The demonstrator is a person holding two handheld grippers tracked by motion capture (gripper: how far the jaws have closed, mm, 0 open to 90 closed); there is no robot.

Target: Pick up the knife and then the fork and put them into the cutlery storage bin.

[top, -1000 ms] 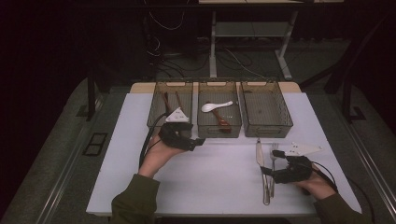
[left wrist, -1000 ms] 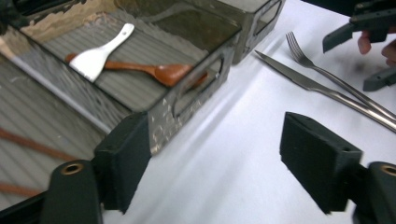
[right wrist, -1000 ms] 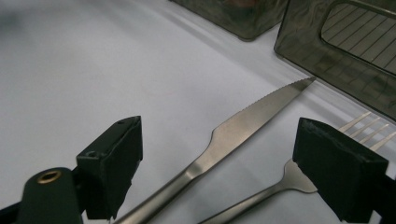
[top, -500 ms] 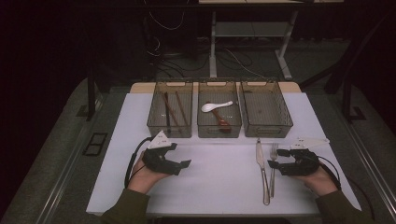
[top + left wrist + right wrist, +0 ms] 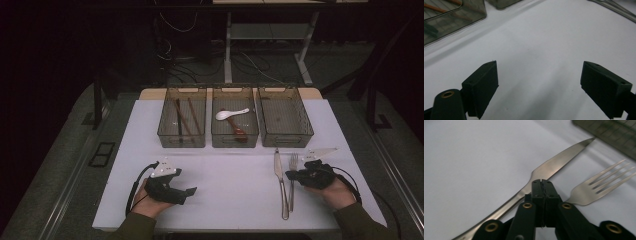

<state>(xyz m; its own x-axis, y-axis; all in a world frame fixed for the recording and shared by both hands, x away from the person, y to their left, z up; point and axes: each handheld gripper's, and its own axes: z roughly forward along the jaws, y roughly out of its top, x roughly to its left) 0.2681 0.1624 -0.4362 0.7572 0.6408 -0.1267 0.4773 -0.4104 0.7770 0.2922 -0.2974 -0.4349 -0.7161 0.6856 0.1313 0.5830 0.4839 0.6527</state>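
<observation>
- Two pieces of cutlery lie side by side on the white table (image 5: 230, 165): a knife (image 5: 280, 180) and a fork (image 5: 292, 177), both just in front of the right-hand bin (image 5: 285, 117).
- Right gripper (image 5: 292, 175) sits just right of the fork, its tip over the fork's neck; its jaws are pressed together with nothing between them.
- From the right gripper view, that closed tip (image 5: 541, 185) hovers between the knife (image 5: 544, 172) and the fork (image 5: 596, 187).
- Left gripper (image 5: 187, 192) is well left of the knife, low over bare table, jaws spread wide and empty.
- Beside the right-hand bin, the middle bin (image 5: 235, 137) holds a white spoon (image 5: 231, 114); the far-left bin (image 5: 182, 137) holds chopsticks (image 5: 187, 117).
</observation>
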